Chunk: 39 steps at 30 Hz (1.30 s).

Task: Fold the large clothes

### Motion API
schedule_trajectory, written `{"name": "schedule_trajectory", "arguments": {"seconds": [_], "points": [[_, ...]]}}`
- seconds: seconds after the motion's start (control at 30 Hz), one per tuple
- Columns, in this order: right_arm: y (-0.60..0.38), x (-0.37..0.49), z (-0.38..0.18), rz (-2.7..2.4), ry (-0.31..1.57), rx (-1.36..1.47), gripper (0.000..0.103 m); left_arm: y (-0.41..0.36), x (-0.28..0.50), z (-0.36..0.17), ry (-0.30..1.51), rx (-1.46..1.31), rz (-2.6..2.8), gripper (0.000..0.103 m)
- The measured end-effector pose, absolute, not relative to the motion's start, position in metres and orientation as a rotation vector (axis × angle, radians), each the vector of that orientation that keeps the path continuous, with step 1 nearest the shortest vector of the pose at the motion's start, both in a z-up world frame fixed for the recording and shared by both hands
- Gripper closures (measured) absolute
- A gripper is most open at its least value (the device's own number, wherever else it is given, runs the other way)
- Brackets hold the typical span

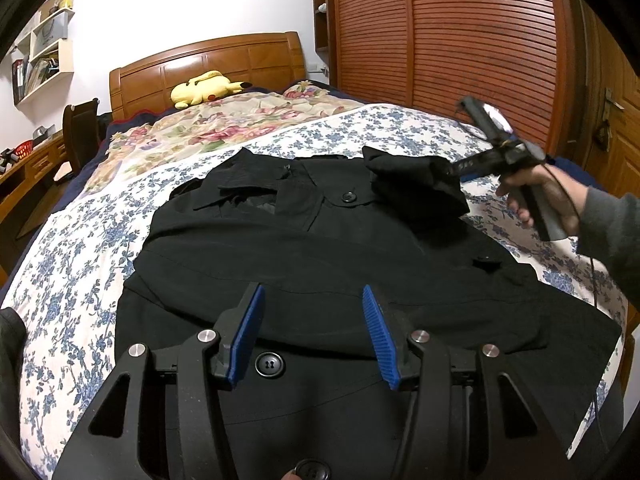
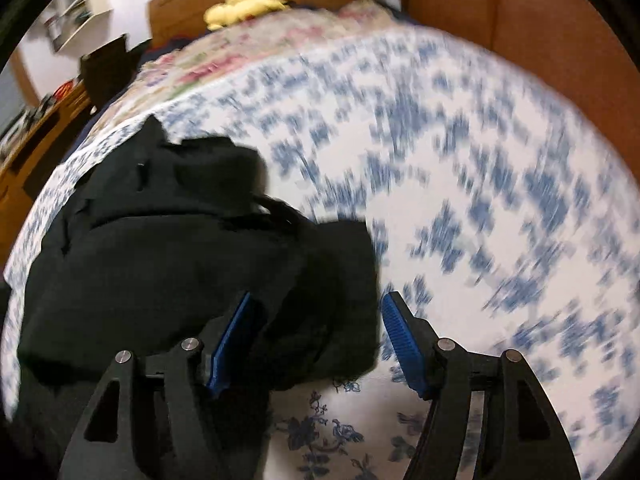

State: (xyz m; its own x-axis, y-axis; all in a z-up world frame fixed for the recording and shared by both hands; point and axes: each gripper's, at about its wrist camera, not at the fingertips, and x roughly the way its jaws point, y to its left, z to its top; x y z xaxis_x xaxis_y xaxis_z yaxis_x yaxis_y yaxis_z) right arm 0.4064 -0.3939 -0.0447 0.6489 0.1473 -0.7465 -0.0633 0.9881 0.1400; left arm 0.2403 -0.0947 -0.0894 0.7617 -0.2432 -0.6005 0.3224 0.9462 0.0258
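You are working in a bedroom, over a bed [image 1: 360, 128] covered with a blue-and-white floral sheet, a wooden headboard [image 1: 208, 64] at its far end and a slatted wooden wardrobe [image 1: 448, 40] to the right. A yellow plush toy [image 1: 204, 88] lies by the headboard on a pink floral quilt [image 1: 208, 128].

The black coat [image 1: 320, 240] lies spread across the middle of the sheet, collar toward the headboard, buttons showing down its front.

Your left tool [image 1: 313, 334] hovers low over the lower front of the coat, its blue-padded fingers [image 1: 250, 332] spread apart with nothing between them; a coat button shows in the gap.

Your right tool [image 2: 316, 344] is at the coat's right side near the collar. In the right wrist view, which is blurred, its fingers stand spread, with a bunched fold of the black sleeve [image 2: 320, 280] lying between them. From the left wrist view, your right hand [image 1: 536, 196] grips the handle, and the raised cloth hides the tips.
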Motion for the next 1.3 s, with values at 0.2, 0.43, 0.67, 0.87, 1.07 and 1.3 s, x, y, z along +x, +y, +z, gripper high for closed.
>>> {"name": "schedule_trajectory", "arguments": {"seconds": [0.2,0.43,0.67,0.87,1.07,1.3], "points": [[-0.385,0.418,-0.058,0.153,0.894,0.080,0.085,-0.093,0.241,-0.088,0.630,0.128,-0.308,0.051],[-0.337,0.357,0.016,0.255,0.638,-0.076,0.090,-0.085,0.236,-0.082,0.609,0.112,-0.304,0.051],[-0.256,0.267,0.060,0.537,0.539,-0.101,0.054,-0.068,0.231,-0.069,0.569,0.070,-0.291,0.051],[-0.243,0.230,0.043,0.575,0.564,-0.110,0.034,-0.059,0.224,-0.067,0.559,0.047,-0.299,0.051],[-0.283,0.193,0.033,0.551,0.510,-0.059,0.026,-0.062,0.217,-0.071,0.569,0.041,-0.324,0.051],[-0.296,0.196,-0.001,0.392,0.555,-0.024,0.025,-0.080,0.212,-0.089,0.625,0.076,-0.343,0.043]]}}
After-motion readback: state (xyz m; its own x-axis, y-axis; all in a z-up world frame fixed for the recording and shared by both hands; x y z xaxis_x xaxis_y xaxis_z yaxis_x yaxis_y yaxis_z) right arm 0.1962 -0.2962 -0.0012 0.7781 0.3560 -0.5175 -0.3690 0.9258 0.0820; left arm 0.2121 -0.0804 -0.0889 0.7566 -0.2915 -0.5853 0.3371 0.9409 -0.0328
